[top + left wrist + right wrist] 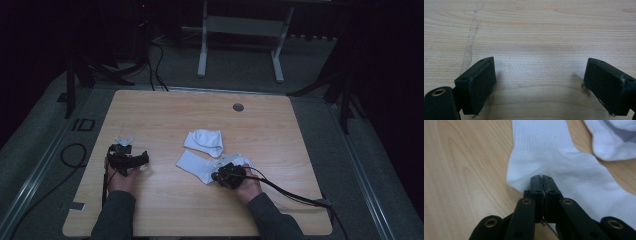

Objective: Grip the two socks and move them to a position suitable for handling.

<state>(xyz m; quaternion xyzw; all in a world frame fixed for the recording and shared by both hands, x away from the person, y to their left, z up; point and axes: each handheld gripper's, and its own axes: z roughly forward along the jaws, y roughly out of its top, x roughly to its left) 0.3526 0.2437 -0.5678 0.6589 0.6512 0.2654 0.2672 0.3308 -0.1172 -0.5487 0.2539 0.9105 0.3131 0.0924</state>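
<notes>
Two white socks lie mid-table. The far sock (203, 142) is folded. The near sock (196, 167) (564, 162) lies flat and stretches toward my right gripper (223, 176) (541, 178). That gripper is shut, jaws pressed together, with its tips over the near sock's heel edge; no cloth visibly bunches between them. The far sock (614, 142) sits at the upper right of the right gripper view. My left gripper (131, 161) (540, 65) is at the table's left, well apart from both socks, open wide over bare wood with nothing between its jaws.
The wooden table (165, 115) has a round grommet hole (238, 107) near its far edge. A black cable (290, 192) trails from the right gripper off the front right corner. A white frame (240, 30) and cables stand on the floor behind.
</notes>
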